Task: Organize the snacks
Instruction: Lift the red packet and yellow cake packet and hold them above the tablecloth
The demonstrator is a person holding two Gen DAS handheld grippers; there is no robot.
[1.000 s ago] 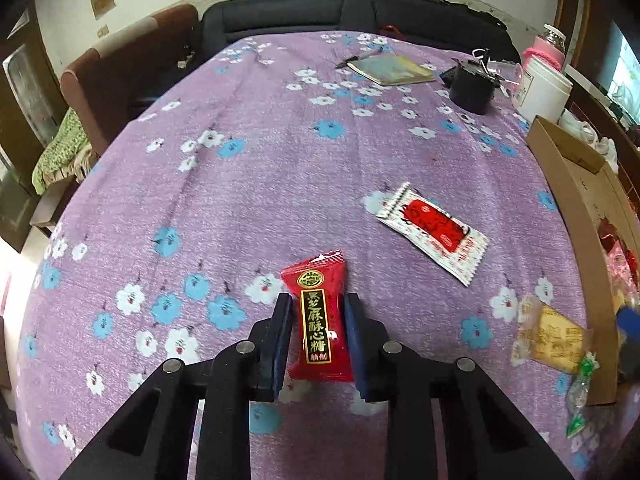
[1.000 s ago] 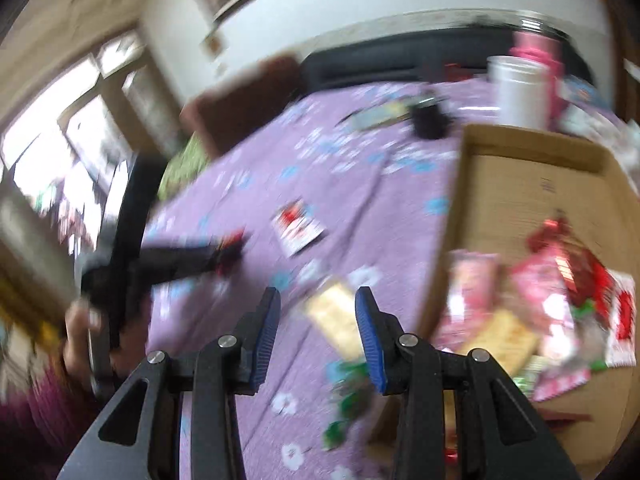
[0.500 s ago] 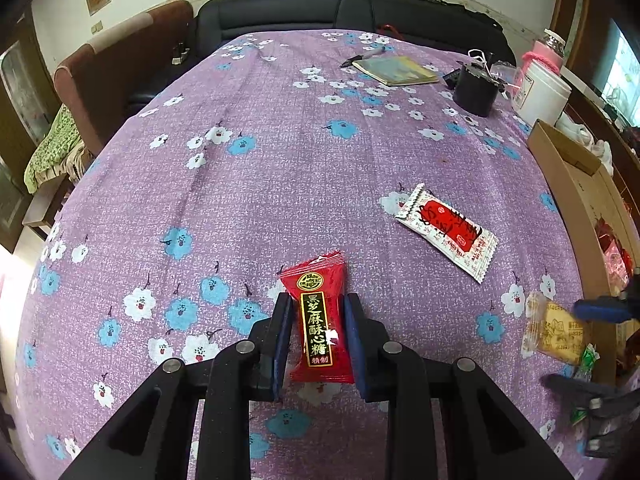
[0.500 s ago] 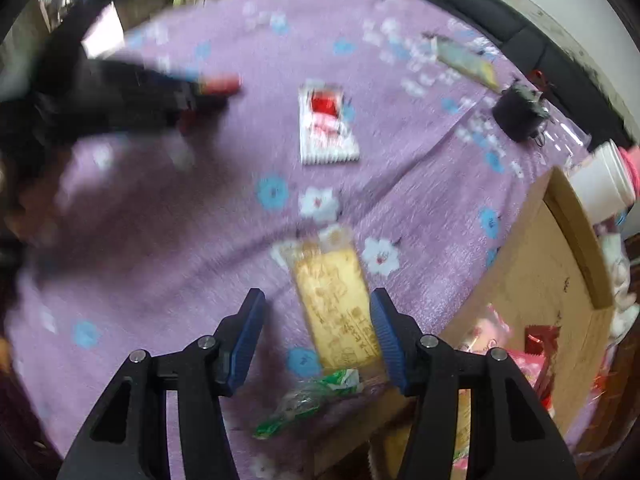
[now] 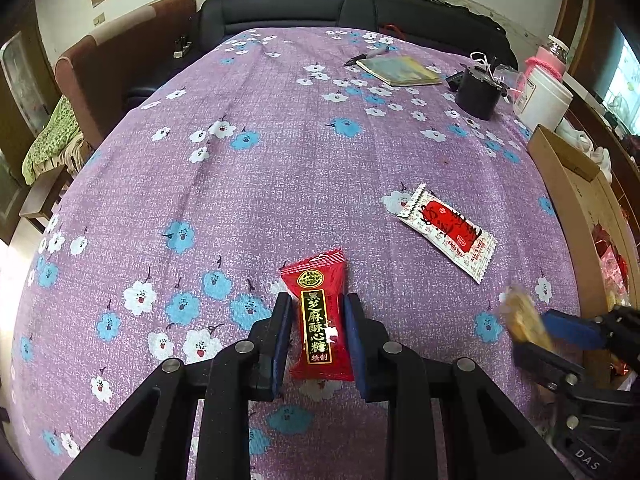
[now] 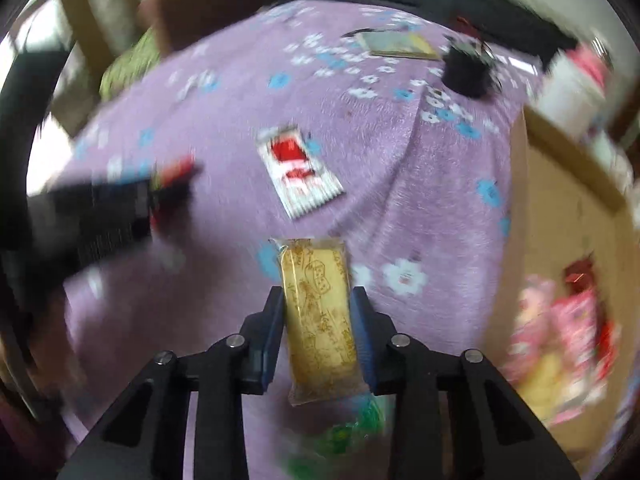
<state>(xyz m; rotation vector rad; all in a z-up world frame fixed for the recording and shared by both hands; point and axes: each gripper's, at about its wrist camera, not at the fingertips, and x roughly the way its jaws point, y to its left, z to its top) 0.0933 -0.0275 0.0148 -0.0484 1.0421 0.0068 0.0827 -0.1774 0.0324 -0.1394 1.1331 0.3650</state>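
My left gripper (image 5: 317,300) is shut on a red candy packet (image 5: 314,276) that lies on the purple flowered tablecloth (image 5: 240,184). My right gripper (image 6: 317,294) has its jaws closing on a yellow snack packet (image 6: 316,268), with both pads against the packet's long edges. In the left wrist view that right gripper (image 5: 530,332) shows at the right edge beside the cardboard box (image 5: 560,168), holding the tilted yellow packet (image 5: 522,314). A white-and-red packet (image 5: 446,232) lies loose between the two grippers. The box (image 6: 560,208) holds several snacks (image 6: 560,320).
A green wrapper (image 6: 356,424) lies just below the right gripper near the box wall. At the far side stand a black cup (image 5: 478,94), a white jar (image 5: 542,98) and a notebook (image 5: 400,70). A brown armchair (image 5: 120,52) and a dark sofa (image 5: 320,8) border the table.
My right gripper swung from over the box down to the yellow packet, widened, then closed on it. It now shows at the left wrist view's right edge. The left gripper kept still.
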